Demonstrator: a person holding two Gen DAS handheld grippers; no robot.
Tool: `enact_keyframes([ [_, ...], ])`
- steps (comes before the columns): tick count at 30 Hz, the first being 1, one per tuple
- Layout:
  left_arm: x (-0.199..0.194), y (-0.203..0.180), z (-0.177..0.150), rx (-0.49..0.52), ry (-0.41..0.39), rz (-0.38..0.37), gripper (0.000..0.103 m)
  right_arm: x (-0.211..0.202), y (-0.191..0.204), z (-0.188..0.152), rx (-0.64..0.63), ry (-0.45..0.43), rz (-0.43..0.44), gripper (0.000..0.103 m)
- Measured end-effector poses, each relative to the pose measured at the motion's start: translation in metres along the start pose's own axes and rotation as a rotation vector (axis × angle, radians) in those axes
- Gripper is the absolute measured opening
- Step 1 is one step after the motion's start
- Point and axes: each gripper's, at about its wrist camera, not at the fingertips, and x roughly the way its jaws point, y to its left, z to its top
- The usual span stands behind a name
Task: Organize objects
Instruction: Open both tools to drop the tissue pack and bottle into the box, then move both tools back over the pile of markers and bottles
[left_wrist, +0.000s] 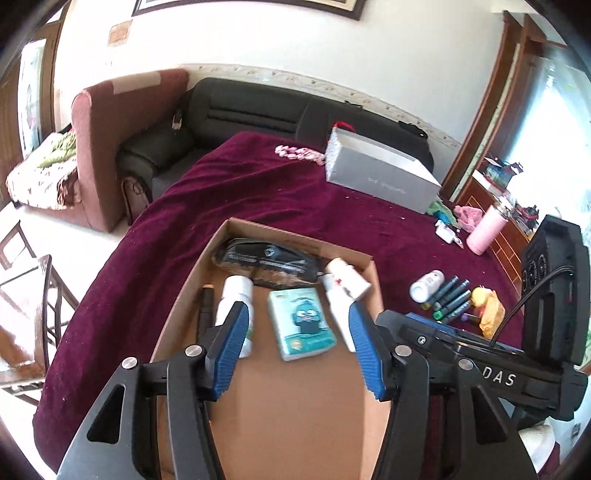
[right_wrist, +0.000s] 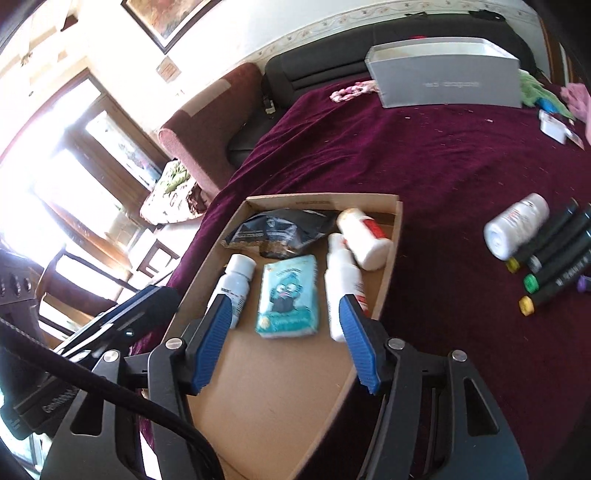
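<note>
A shallow cardboard tray (left_wrist: 295, 424) (right_wrist: 280, 398) lies on a maroon cloth. It holds a teal tissue pack (left_wrist: 301, 323) (right_wrist: 290, 297), a black pouch (left_wrist: 269, 260) (right_wrist: 284, 229), three white bottles (left_wrist: 236, 295) (right_wrist: 343, 284) (right_wrist: 364, 236) and a dark pen (left_wrist: 205, 306). My left gripper (left_wrist: 295, 326) hovers open and empty over the tray. My right gripper (right_wrist: 286, 317) is open and empty above the tissue pack. Right of the tray lie a white bottle (left_wrist: 426, 284) (right_wrist: 515, 225) and several markers (left_wrist: 448, 297) (right_wrist: 550, 254).
A grey box (left_wrist: 380, 171) (right_wrist: 448, 74) stands at the far side of the cloth. A pink tumbler (left_wrist: 485, 230), yellow items (left_wrist: 487, 306), pink beads (left_wrist: 299, 152) and small clutter lie at the right. A sofa (left_wrist: 258, 107) and armchair (left_wrist: 110, 147) stand behind.
</note>
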Motion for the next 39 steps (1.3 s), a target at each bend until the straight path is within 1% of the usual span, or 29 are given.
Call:
enact_keyframes([
  [5,-0.007,-0.022,-0.006,0.022,0.005,-0.018,0.054,-0.026,-0.027,-0.011,0.049,-0.032,-0.006,0.06],
  [8,-0.004,-0.03,-0.011,-0.008,0.048,-0.082,0.054,-0.047,-0.048,-0.019,0.074,-0.063,-0.022,0.06],
  [10,0.0,-0.037,-0.015,-0.023,0.075,-0.112,0.054,-0.064,-0.066,-0.024,0.09,-0.09,-0.042,0.06],
  [15,0.015,-0.064,-0.025,-0.009,0.13,-0.154,0.054,-0.098,-0.112,-0.035,0.158,-0.151,-0.093,0.067],
  [20,0.029,-0.092,-0.032,0.019,0.173,-0.195,0.054,-0.125,-0.158,-0.037,0.243,-0.209,-0.122,0.067],
  [26,0.043,-0.121,-0.033,0.085,0.205,-0.209,0.054,-0.145,-0.196,-0.026,0.276,-0.286,-0.177,0.067],
  [31,0.06,-0.147,-0.02,0.16,0.21,-0.175,0.054,-0.16,-0.23,-0.013,0.286,-0.377,-0.255,0.067],
  [33,0.073,-0.161,-0.011,0.198,0.214,-0.154,0.054,-0.167,-0.241,-0.013,0.302,-0.409,-0.257,0.067],
  [34,0.08,-0.165,-0.007,0.21,0.217,-0.157,0.054,-0.17,-0.246,-0.014,0.312,-0.43,-0.247,0.067],
  [36,0.096,-0.172,0.001,0.22,0.23,-0.159,0.054,-0.176,-0.259,-0.021,0.338,-0.469,-0.251,0.071],
  [38,0.115,-0.18,0.01,0.228,0.237,-0.173,0.054,-0.179,-0.27,-0.026,0.372,-0.471,-0.257,0.073],
  [39,0.124,-0.183,0.015,0.23,0.235,-0.178,0.054,-0.179,-0.276,-0.026,0.398,-0.46,-0.241,0.073],
])
